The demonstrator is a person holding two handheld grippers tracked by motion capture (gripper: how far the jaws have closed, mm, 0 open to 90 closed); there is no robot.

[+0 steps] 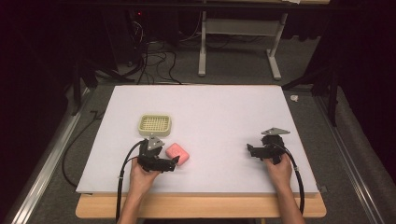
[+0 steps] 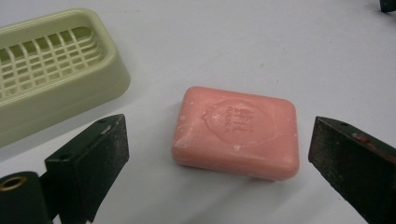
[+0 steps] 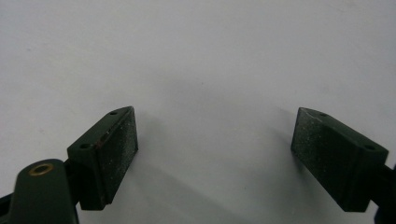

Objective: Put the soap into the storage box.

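A pink bar of soap [image 1: 178, 152] [image 2: 236, 132] lies flat on the white table top [image 1: 215, 116]. A pale green soap dish [image 1: 154, 124] [image 2: 51, 70] with a slatted grid sits just behind and left of it. My left gripper [image 1: 174, 161] [image 2: 219, 154] is open, its jaws standing on either side of the soap without touching it. My right gripper [image 1: 250, 150] [image 3: 215, 154] rests open at the right of the table, with only bare table between its jaws.
The table's wooden front edge [image 1: 201, 207] runs below the hands. Beyond the far edge are cables [image 1: 154, 60] on the floor and a white desk frame [image 1: 238, 42]. A metal rail [image 1: 42, 177] lies along the left side.
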